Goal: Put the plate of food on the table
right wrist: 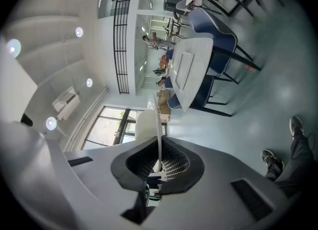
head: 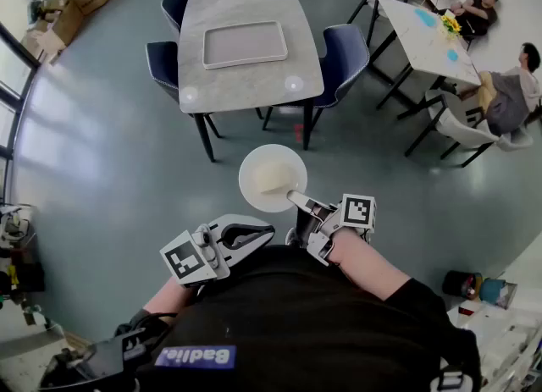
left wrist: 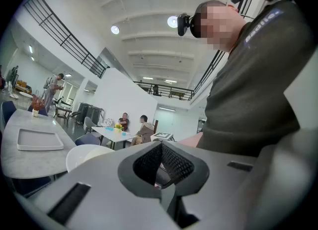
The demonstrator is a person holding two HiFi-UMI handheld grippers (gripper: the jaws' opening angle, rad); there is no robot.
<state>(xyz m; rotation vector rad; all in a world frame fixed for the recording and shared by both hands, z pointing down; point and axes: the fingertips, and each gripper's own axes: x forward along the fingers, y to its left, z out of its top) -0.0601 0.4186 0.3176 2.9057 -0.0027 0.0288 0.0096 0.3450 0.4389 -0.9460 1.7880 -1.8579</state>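
right gripper (head: 294, 198) clamped on plate (head: 271, 177) rim | table (head: 254, 90) straight ahead, well apart | left gripper (head: 262, 234) seemingly closed, empty

The food (head: 269, 180) on the plate (head: 251, 170) is too blurred to identify.

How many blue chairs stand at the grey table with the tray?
3. Two blue chairs stand on the grey table's left side, one on its right. A fourth may be cut off at the far end.
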